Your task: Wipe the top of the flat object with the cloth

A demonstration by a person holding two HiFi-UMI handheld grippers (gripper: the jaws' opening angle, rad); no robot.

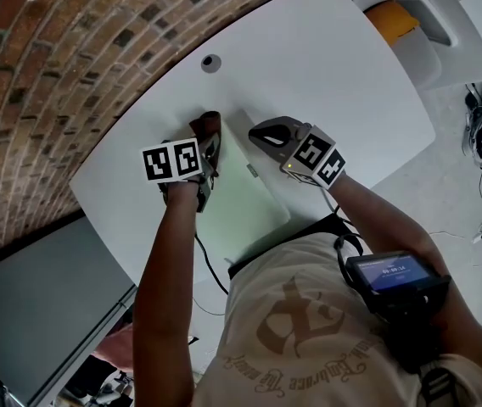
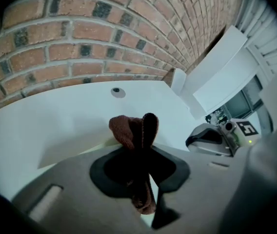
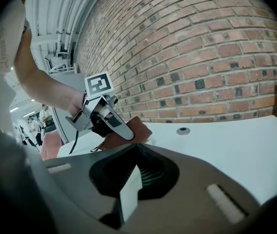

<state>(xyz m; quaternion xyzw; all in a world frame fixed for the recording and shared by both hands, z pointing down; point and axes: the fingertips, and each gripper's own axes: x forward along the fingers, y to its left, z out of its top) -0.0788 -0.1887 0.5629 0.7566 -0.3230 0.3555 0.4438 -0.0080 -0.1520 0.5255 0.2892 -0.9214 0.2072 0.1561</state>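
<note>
I have the left gripper (image 1: 208, 153) pressed together on the brown cloth (image 1: 210, 125). In the left gripper view the fabric bunches up out of the jaws and a tail of it hangs down between them. The right gripper (image 1: 262, 134) is pinching too: in its own view a thin pale slab stands edge-on between the jaws. I read that as the far right edge of the flat object (image 1: 245, 210), clamped to steady it.

The flat object is a pale board lying on the white table (image 1: 334, 66), running from between the two grippers back toward me. The cloth sits at its far left corner, on or just over the edge. From the right gripper view it looks laid on the top surface, but I cannot confirm firm contact.

As for progress, the set-up is done: cloth gripped, board held, cloth brought to the board. I see no streaks, dust or damp marks on the top, so I cannot tell how much has been wiped. Judging by where the cloth is, I would say the wipe is at its start, or at the far end of a stroke. The long stretch of bare surface near me and along the right side is what I reckon is left to cover.
</note>
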